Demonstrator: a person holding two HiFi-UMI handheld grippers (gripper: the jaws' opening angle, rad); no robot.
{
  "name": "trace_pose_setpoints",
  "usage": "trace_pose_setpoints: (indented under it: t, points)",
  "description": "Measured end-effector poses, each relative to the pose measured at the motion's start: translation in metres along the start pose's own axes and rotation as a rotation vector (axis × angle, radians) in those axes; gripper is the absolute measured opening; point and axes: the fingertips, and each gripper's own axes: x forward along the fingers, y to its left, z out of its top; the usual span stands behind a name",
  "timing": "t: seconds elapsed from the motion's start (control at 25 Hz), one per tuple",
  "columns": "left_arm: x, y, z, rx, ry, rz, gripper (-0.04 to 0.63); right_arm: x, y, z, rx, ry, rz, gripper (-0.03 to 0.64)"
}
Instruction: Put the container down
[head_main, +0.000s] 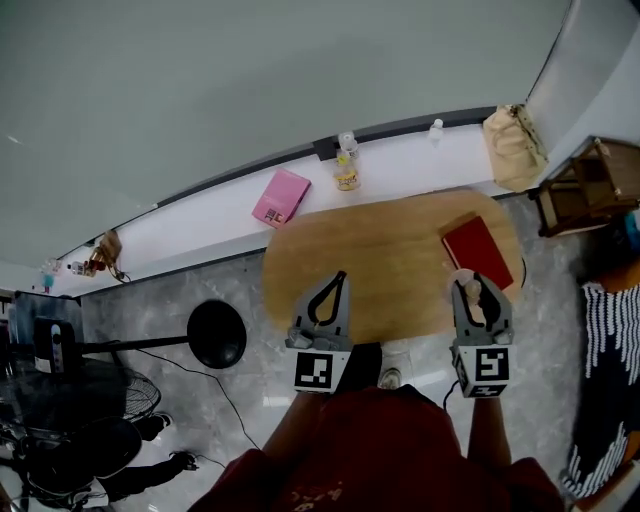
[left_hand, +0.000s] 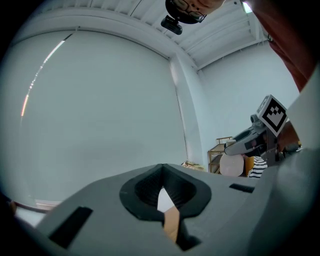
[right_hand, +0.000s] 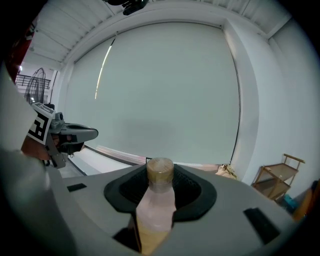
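Container (right_hand: 159, 200), a pale bottle with a tan cap, stood roughly upright between the jaws of the right gripper (head_main: 478, 290). The jaws were closed on its body below the cap. That hold left the base free, which we judged suited setting it down on its bottom.

We held it over the right end of the desk (head_main: 380, 260), close to the near edge and just on our side of the red book (head_main: 478, 250) lying toward the far right corner. We could not tell whether the base was touching the wood. The bare stretch between the book and the near edge looked to us like the natural landing place, since the book took up the surface beyond it.

The left gripper (head_main: 340, 278) hung over the near edge toward the left. Its jaws met at the tips with nothing between them. We judged it was kept apart from the container because a one-handed placement needed no help.
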Motion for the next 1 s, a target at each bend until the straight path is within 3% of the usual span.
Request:
trace_pose_setpoints:
  t: [0.6,0.84,1.0]
  points:
    - [0.035,0.038,-0.090,-0.011,0.147,-0.035,0.005,0.103,0.051,-0.061,-0.020,0.184,0.142,0.138]
    - [0.036,0.049,-0.139,-0.091,0.233,-0.022,0.005,0.141,0.079,-0.097,-0.039,0.258,0.205,0.138]
    - [0.036,0.052,-0.173,-0.133,0.288,-0.031,0.005,0.168,0.098,-0.115,0.029,0.316,0.225,0.138]
